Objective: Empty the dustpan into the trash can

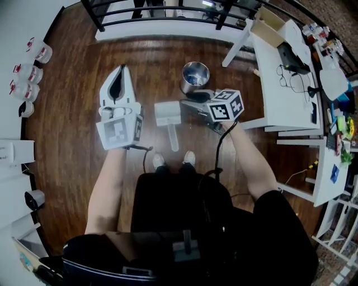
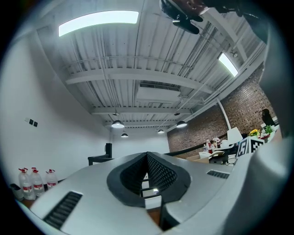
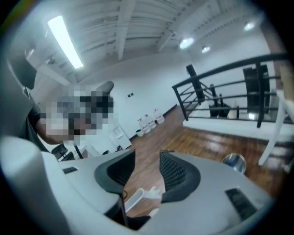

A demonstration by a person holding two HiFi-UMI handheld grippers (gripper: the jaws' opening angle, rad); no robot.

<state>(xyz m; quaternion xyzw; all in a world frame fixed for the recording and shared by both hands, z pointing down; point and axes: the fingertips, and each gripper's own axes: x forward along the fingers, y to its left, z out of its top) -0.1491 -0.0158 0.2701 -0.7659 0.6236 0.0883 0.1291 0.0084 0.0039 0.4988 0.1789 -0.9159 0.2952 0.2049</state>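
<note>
Head view: shows a white dustpan (image 1: 167, 114) flat on the wood floor (image 1: 72, 145), handle toward the near shoes (image 1: 174, 160), lying between both grippers and held by neither. Shows, just beyond, a round steel trash can (image 1: 194, 76), upright, contents unclear. Left gripper (image 1: 119, 71) pressed together, empty; right gripper (image 1: 187, 104) spread beside the pan's right edge. White desks (image 1: 282, 78) right, black railing (image 1: 162, 12) far, water jugs (image 1: 38, 52) left.

Left gripper view: aims up at the ceiling (image 2: 138, 59); jaws together on nothing.

Right gripper view: jaws apart, pinching nothing; looks down onto the dustpan on the floor below, trash can further right.
</note>
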